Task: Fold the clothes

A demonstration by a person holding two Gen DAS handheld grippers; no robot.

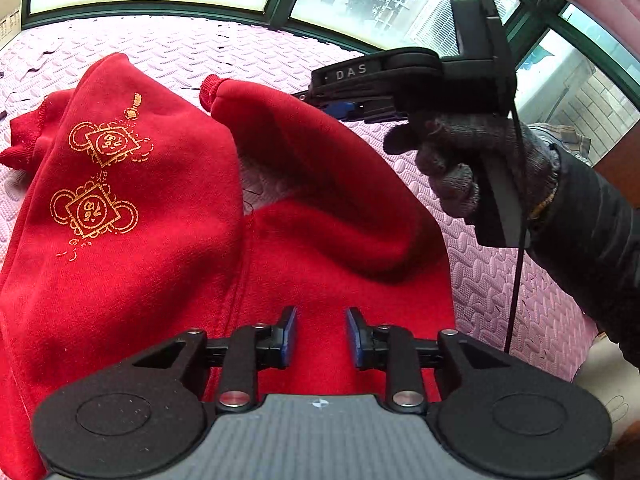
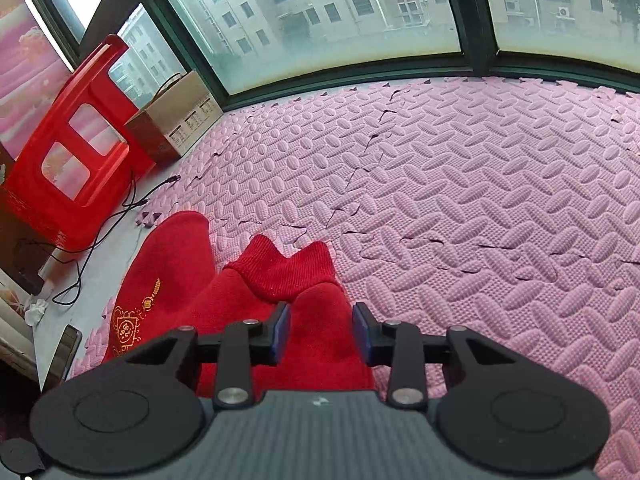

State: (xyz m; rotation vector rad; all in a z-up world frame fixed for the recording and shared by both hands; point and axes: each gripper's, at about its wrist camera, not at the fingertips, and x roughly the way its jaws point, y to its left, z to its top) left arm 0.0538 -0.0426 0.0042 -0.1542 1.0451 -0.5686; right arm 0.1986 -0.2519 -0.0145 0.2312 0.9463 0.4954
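**Red sweatshirt on pink foam, both grippers spread above it**

Blue-padded fingers of the left gripper point(image 1: 321, 334) stand apart with red cloth showing in the gap, nothing pinched between them. It hovers over the lower body of the red sweatshirt point(image 1: 132, 216), which fills the left wrist view from 6 o'clock up to 11 o'clock. Two gold knot prints point(image 1: 100, 176) sit on the folded panel at 9 o'clock. A sleeve point(image 1: 304, 168) arcs from the centre toward 12 o'clock, ending in a ribbed cuff point(image 1: 210, 90).

At 2 o'clock a gloved hand point(image 1: 472, 160) holds the right gripper point(image 1: 316, 98), its tip just beside the sleeve end. In the right wrist view that gripper's fingers point(image 2: 280, 332) also stand apart, straddling the red sleeve, with the ribbed cuff lying just ahead at 12 o'clock.

Pink foam mat point(image 2: 460, 184) with a raised pattern spreads beneath everything. At 10 o'clock of the right view stand a red plastic stool point(image 2: 76, 140) and a cardboard box point(image 2: 176, 116), with a black cable point(image 2: 104, 220) trailing near them. Windows point(image 2: 320, 20) run along the far edge.
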